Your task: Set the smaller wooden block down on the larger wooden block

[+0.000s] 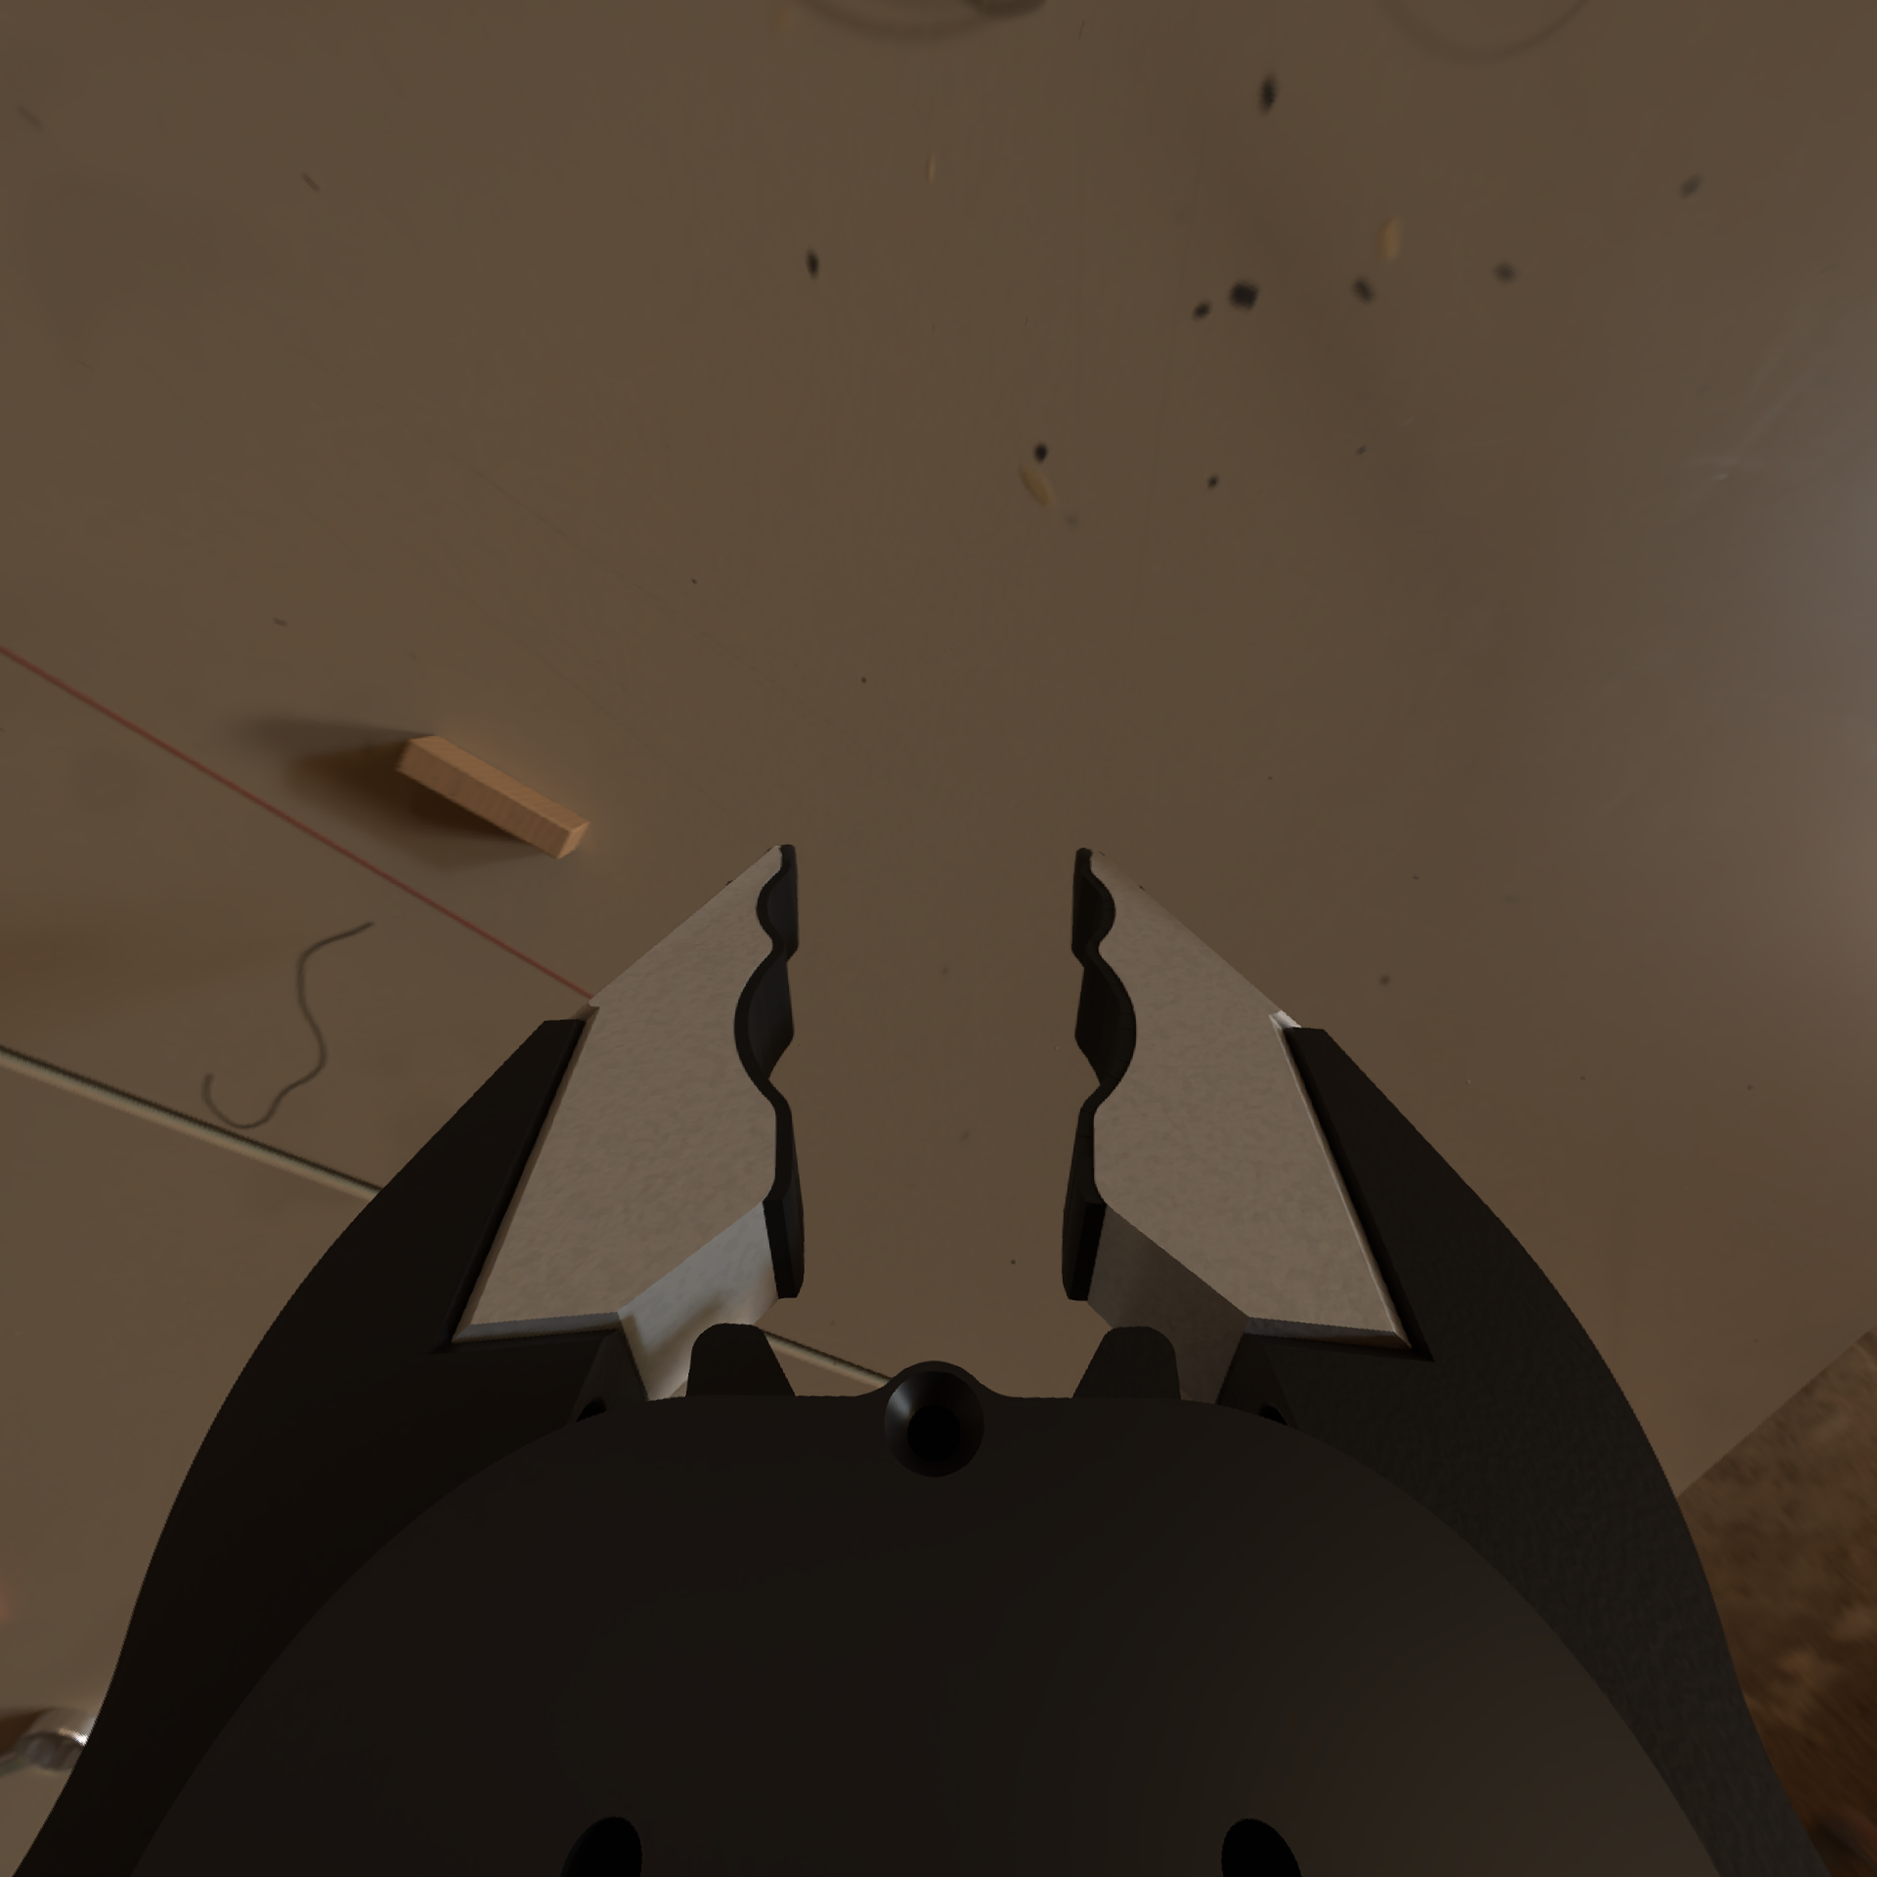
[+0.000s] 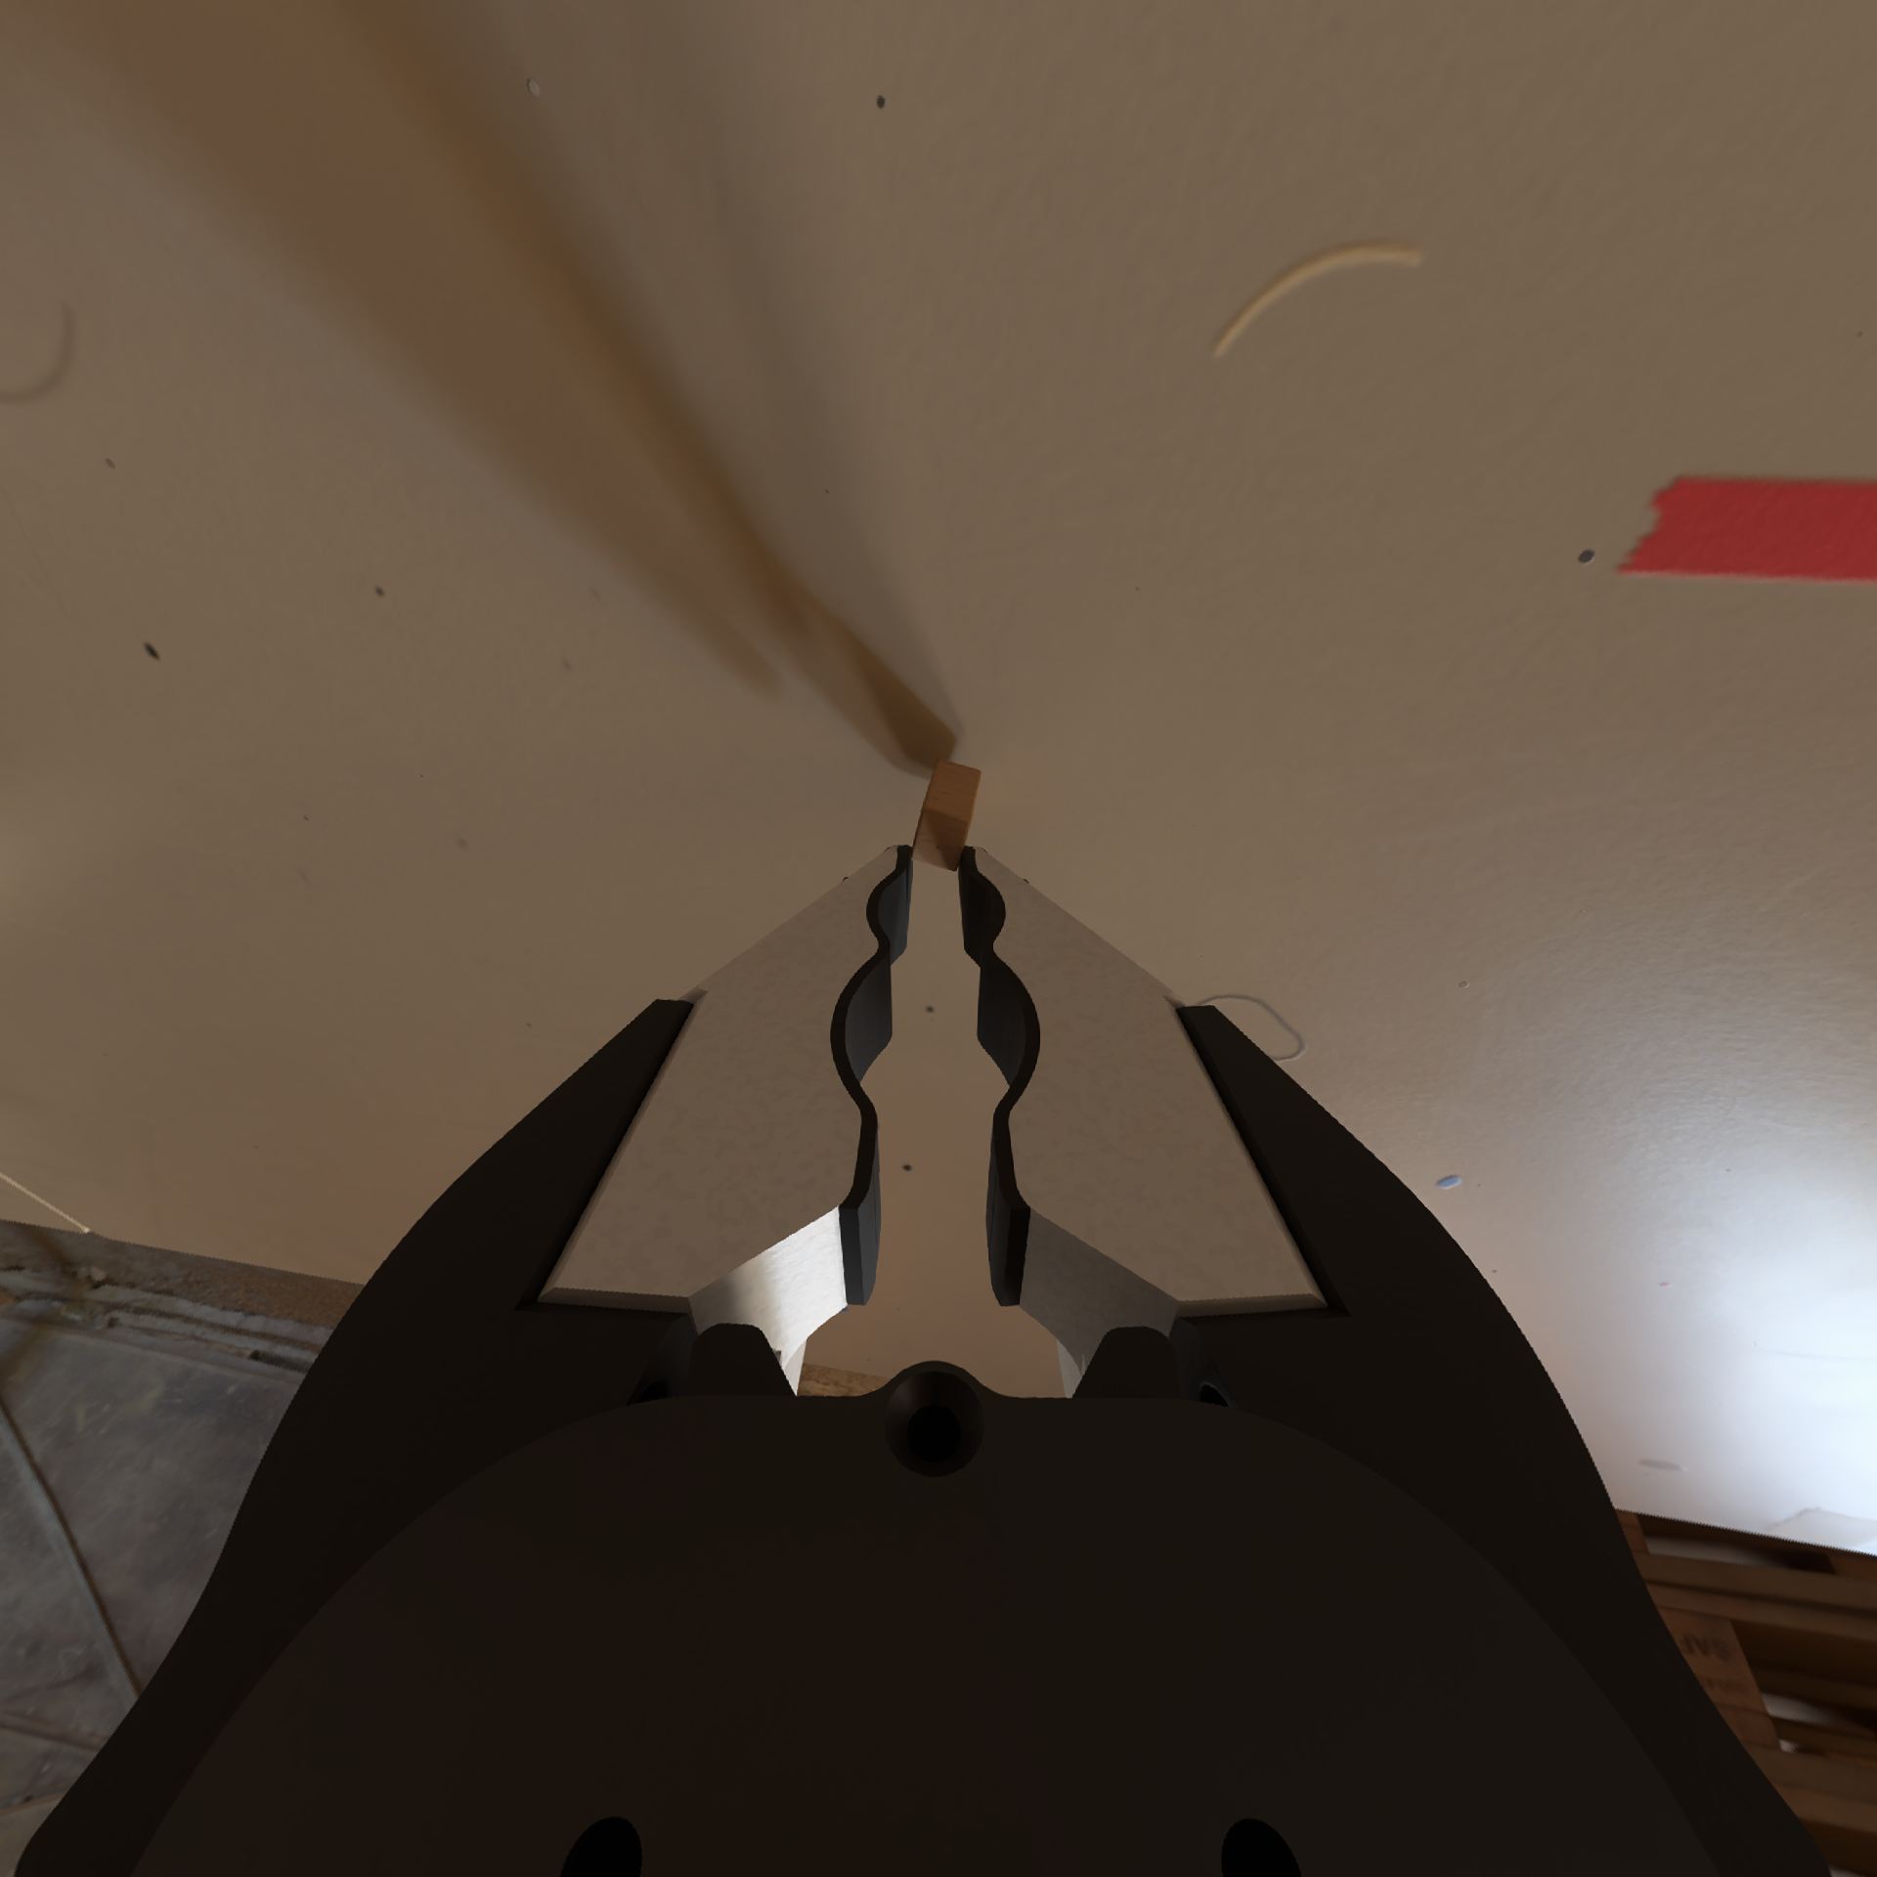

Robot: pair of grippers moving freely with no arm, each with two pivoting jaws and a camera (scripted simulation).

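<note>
My right gripper (image 2: pixel 935 851) pinches the smaller wooden block (image 2: pixel 949 819) at its very tips: a pale, squarish piece sticking out beyond them above the tan surface (image 2: pixel 1320 711). Its lower end is hidden, so the contact seems slight. My left gripper (image 1: pixel 934 853) has its jaws spread, empty. The larger wooden block (image 1: pixel 492 796), a flat plank, lies far-left of them.
</note>
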